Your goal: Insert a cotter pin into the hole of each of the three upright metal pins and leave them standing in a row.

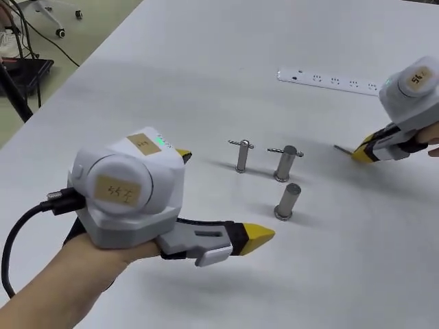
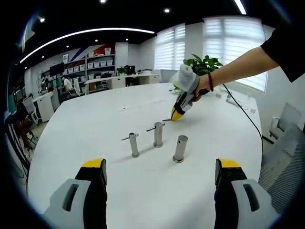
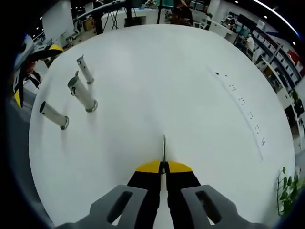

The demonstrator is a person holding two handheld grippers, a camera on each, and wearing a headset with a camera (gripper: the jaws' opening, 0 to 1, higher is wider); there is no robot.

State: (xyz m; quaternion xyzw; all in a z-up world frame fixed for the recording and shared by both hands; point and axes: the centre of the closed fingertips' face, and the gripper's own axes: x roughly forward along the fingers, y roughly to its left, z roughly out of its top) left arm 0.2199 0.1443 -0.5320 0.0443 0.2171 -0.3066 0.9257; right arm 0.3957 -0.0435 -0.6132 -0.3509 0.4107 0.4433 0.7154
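Note:
Three upright metal pins stand on the white table (image 1: 171, 82). The far-left pin (image 1: 241, 156) and the middle pin (image 1: 285, 163) each carry a cotter pin through the top. The nearer pin (image 1: 288, 202) has none. My left gripper (image 1: 219, 195) is open, low and left of the pins, which appear ahead between its jaws (image 2: 158, 134). My right gripper (image 1: 360, 154) sits to the right of the pins, shut on a cotter pin (image 3: 163, 145) whose tip rests near the table. The cotter pin (image 1: 341, 148) points toward the pins.
A white power strip (image 1: 329, 80) lies flat at the back right of the table. Office chairs and cables stand off the table's far-left edge (image 1: 41, 27). A potted plant (image 2: 205, 64) and desks are beyond the table.

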